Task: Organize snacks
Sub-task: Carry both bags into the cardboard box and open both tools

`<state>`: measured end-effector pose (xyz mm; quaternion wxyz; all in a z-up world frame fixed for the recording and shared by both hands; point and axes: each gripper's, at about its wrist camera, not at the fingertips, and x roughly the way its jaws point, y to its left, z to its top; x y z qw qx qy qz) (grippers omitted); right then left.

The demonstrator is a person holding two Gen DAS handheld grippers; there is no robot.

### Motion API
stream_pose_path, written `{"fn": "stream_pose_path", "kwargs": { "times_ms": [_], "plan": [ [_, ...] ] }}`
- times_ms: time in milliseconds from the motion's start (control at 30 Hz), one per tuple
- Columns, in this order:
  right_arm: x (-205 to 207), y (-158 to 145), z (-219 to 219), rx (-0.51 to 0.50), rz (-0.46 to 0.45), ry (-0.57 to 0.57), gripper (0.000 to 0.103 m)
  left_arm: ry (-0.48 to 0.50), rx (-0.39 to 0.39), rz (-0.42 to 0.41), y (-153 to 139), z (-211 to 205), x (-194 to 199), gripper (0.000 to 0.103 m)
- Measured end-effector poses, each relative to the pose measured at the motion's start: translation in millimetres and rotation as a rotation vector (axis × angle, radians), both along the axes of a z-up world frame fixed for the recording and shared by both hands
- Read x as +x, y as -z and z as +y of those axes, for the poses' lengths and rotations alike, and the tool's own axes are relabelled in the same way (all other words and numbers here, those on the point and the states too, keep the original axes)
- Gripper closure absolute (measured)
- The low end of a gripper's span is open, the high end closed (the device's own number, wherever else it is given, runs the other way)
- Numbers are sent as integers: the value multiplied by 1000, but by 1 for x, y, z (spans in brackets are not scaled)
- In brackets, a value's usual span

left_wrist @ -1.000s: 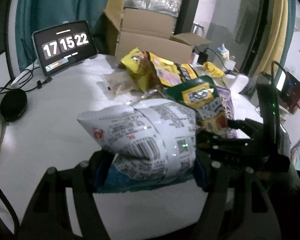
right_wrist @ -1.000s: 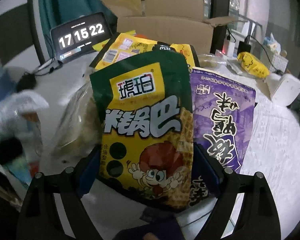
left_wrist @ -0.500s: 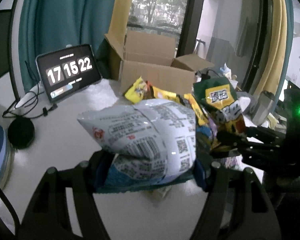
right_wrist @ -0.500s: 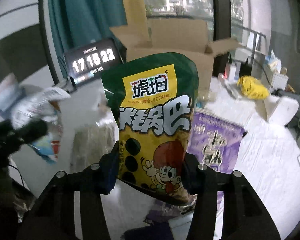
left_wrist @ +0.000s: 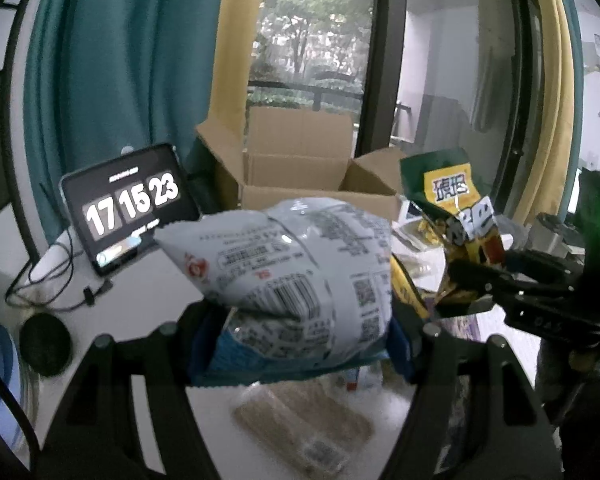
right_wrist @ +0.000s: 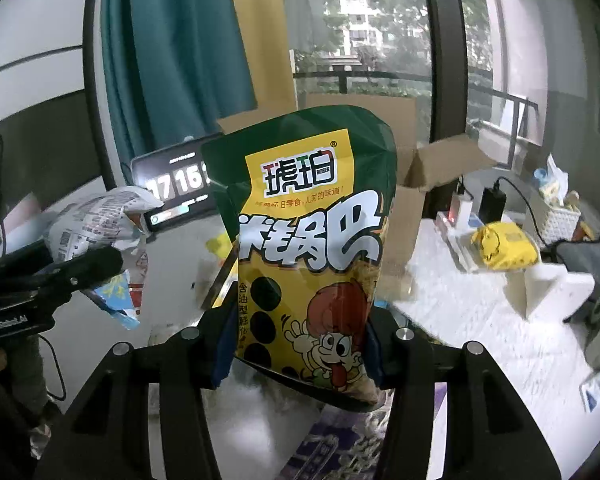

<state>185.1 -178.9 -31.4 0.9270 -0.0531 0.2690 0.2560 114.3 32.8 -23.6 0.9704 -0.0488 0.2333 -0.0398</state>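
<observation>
Your right gripper (right_wrist: 296, 344) clamped the green-and-yellow bag (right_wrist: 308, 248); your left gripper (left_wrist: 300, 336) gripped the white bag (left_wrist: 292, 264). You lifted both off the surface, ready for the cardboard box (left_wrist: 300, 172).

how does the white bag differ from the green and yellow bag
The white bag is pale with fine print and a barcode; the green and yellow bag is bright, with big lettering and a cartoon figure. The white bag lies sideways and puffy in the left tongs; the green and yellow bag stands upright and flatter in the right tongs. Both are sealed snack bags gripped near their lower end, held above the table.
</observation>
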Motion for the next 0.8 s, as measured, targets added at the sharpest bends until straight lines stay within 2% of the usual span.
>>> {"fn": "stream_pose_path", "kwargs": {
  "times_ms": [233, 433, 800],
  "plan": [
    [34, -13, -1, -1, -28, 15, 49, 1, 10, -35, -12, 1, 34, 32],
    [69, -21, -2, -6, -45, 36, 49, 33, 27, -32, -15, -10, 68, 32],
    [130, -34, 2, 14, -52, 53, 48, 35, 58, -108, -39, -3, 138, 32]
  ]
}}
